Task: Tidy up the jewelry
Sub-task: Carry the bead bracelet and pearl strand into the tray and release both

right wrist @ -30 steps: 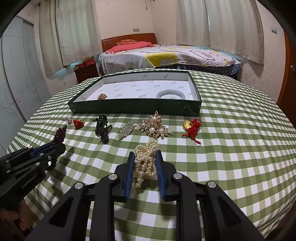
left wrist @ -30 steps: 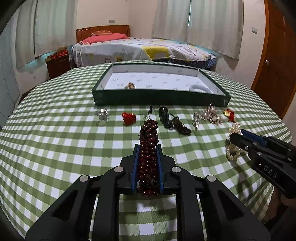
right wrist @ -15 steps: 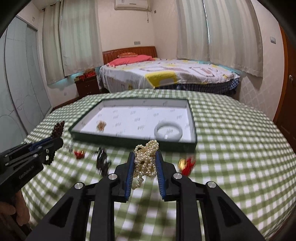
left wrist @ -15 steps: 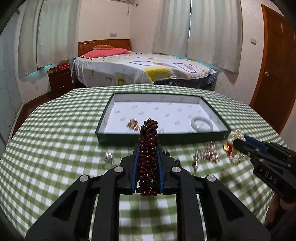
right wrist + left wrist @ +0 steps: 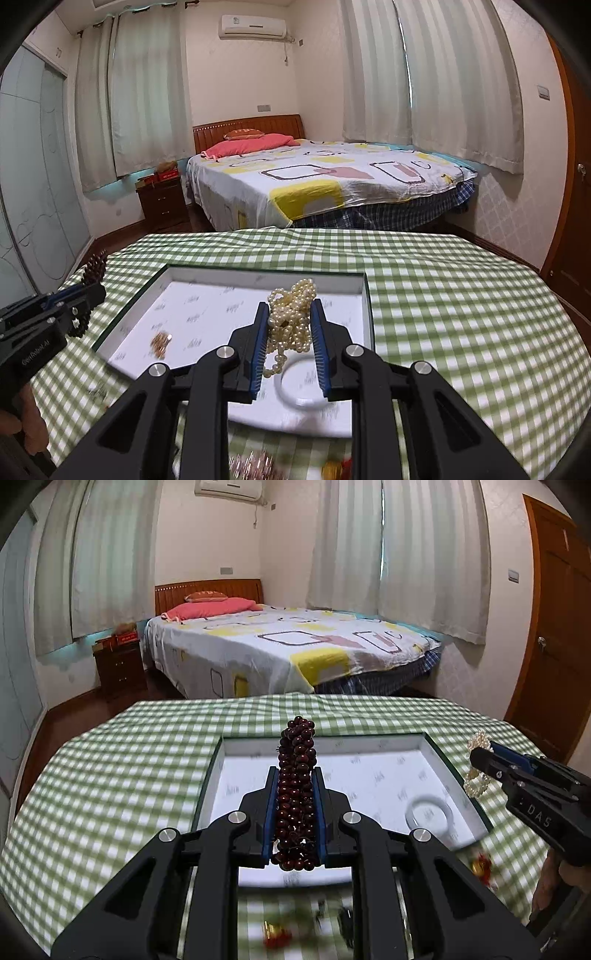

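The left gripper (image 5: 294, 805) has its jaws pressed onto a bunch of dark red beads (image 5: 295, 775), which stands up between the blue pads and pokes out past the tips. The right gripper (image 5: 289, 334) is clamped the same way on a tangle of pearl strands (image 5: 290, 317), one loop dangling below the pads. Both are held in the air over the near edge of the green-walled tray (image 5: 365, 295), which sits on the checked tablecloth (image 5: 461, 295).

Inside the tray a white bangle (image 5: 295, 397) lies at about 5 o'clock of the floor, directly under the pearls in the right wrist view, and a small gold piece (image 5: 161, 340) lies at about 8 o'clock. More loose pieces sit blurred on the cloth on the near side of the tray wall.

The step in hand looks like delivery into the tray. To do it well, carry each bunch over bare white lining, the beads toward 11 o'clock and the pearls toward 1 o'clock, well apart from the bangle and the gold piece. Lower until the hanging loop touches down before releasing, since pearls dropped from height would likely scatter or snag on the bangle. Keep the two tools apart so strands do not tangle
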{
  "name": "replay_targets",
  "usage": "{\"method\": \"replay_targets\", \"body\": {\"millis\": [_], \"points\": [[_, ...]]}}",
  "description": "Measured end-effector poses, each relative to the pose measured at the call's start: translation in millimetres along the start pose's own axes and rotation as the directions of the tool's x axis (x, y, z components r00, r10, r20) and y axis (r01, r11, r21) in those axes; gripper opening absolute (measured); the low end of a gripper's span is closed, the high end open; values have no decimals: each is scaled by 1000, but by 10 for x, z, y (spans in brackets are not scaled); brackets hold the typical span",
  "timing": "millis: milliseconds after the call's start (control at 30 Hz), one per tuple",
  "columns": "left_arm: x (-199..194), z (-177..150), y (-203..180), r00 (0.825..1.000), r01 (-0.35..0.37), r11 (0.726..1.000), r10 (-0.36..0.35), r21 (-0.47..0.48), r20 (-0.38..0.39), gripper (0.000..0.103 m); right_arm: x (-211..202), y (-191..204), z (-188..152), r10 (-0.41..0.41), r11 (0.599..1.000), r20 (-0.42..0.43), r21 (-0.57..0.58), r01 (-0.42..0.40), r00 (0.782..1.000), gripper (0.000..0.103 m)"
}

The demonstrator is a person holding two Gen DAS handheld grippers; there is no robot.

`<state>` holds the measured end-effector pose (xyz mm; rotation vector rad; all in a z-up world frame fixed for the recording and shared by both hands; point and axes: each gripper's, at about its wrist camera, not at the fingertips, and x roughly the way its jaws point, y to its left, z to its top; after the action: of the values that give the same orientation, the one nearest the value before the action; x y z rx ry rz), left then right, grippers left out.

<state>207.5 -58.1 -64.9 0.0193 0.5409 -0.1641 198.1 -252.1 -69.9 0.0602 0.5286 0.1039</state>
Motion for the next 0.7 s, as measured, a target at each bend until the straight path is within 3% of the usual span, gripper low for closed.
{"method": "replay_targets", "body": {"millis": [333, 700], "points": [[847, 197, 129, 994, -42, 999, 39, -29, -106, 17, 685, -116, 142, 10, 1000, -68, 4, -10, 998, 24], [1516, 109, 344, 962, -70, 995, 50, -65, -268, 17, 1096, -223, 45, -2, 1000, -203, 20, 6, 979, 24]]}}
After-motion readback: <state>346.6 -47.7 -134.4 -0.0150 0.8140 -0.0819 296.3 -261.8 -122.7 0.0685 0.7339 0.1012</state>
